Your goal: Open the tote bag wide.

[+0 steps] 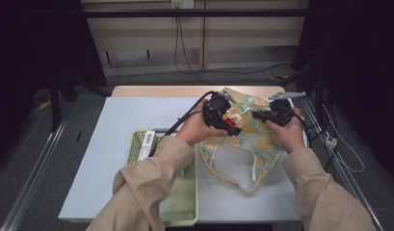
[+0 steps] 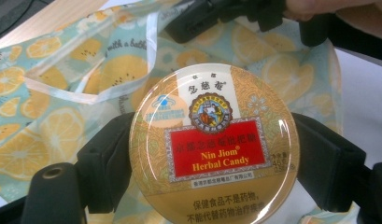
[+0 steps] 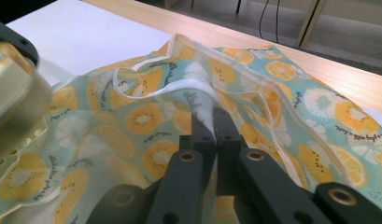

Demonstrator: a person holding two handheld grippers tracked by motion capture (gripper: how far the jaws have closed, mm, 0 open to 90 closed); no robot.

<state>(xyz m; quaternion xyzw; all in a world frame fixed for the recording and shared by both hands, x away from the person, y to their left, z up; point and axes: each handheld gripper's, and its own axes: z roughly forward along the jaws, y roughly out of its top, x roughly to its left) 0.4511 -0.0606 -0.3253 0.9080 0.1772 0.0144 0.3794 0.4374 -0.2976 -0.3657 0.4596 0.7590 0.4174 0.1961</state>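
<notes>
Between the left gripper's (image 2: 212,163) jaws, a round gold candy tin (image 2: 214,144).

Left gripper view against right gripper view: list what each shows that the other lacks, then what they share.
Left gripper view: the round candy tin clamped between the left gripper's fingers, label readable. Right gripper view: the right gripper pinching the bag's white-trimmed edge, and the wooden table edge. Shared: the fruit-print bag.

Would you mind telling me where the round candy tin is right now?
The candy tin is clamped in the left gripper, held above the fruit-print bag, right of the green basket.
</notes>
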